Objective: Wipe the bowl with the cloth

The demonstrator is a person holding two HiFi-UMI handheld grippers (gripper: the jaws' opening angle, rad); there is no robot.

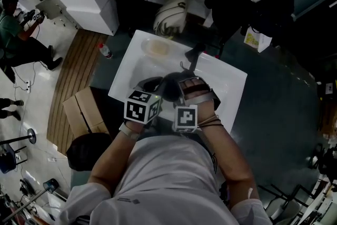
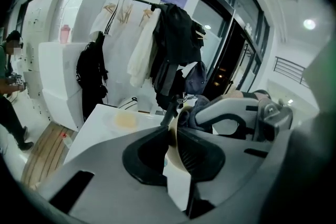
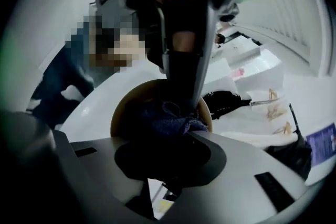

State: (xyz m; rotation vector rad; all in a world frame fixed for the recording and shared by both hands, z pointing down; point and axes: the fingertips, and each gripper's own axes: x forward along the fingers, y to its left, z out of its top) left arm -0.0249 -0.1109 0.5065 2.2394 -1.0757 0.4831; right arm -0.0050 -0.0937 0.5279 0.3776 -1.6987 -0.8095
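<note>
Two grippers meet at the near edge of the white tabletop (image 1: 227, 80). The left gripper (image 2: 176, 140) pinches the bowl (image 3: 119, 112) by its tan rim. The right gripper (image 3: 190, 122) clamps the blue cloth (image 3: 164, 122) inside the bowl. Bare tabletop lies open toward the right corner.

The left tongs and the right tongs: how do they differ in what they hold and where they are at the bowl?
The left tongs are shut on the rim of the beige bowl; the right tongs are shut on a dark blue cloth. The left tongs sit at the bowl's edge; the right tongs hold the cloth inside its hollow. Both grip something at the same bowl.
</note>
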